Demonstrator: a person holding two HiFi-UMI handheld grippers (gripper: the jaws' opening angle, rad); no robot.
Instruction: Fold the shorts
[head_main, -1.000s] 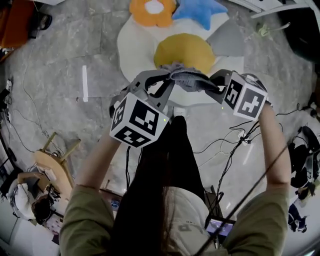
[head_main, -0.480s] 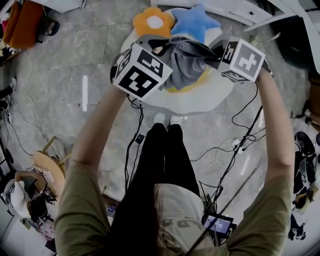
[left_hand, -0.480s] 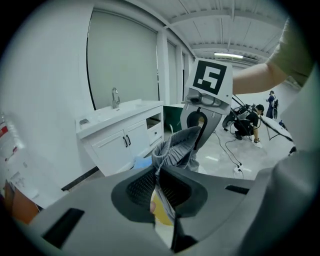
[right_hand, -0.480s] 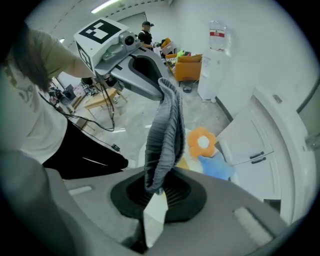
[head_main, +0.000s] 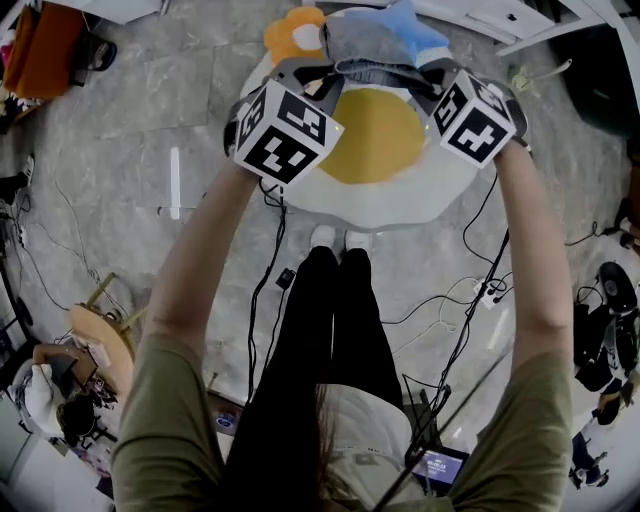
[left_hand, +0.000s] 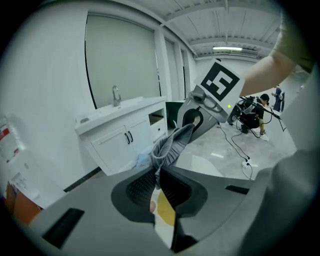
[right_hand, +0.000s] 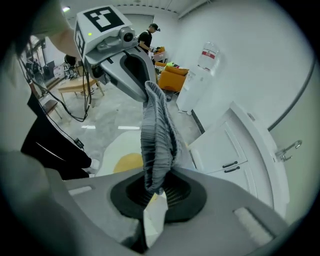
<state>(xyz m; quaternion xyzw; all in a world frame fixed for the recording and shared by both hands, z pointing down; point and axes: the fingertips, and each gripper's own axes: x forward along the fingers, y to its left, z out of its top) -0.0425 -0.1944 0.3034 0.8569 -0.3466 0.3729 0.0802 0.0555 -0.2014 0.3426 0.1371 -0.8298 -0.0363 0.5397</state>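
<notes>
In the head view, the person stands with both arms stretched forward over a white rug (head_main: 420, 195) that has a yellow middle. The left gripper (head_main: 305, 72) and the right gripper (head_main: 432, 78) carry the grey shorts (head_main: 368, 42) between them in the air, above the far edge of the rug. The shorts are bunched together and partly cover an orange flower cushion (head_main: 292, 30) and a blue star cushion (head_main: 425, 35).

In the left gripper view, the jaws are almost together and pinch a gathered edge of the shorts. The cloth runs up from them to the right gripper, which is near. A white cabinet (left_hand: 125, 137) with a tap stands behind.

In the right gripper view, the jaws are also narrow and clamp a thick, ribbed fold of the shorts. The cloth rises from them to the left gripper.
</notes>
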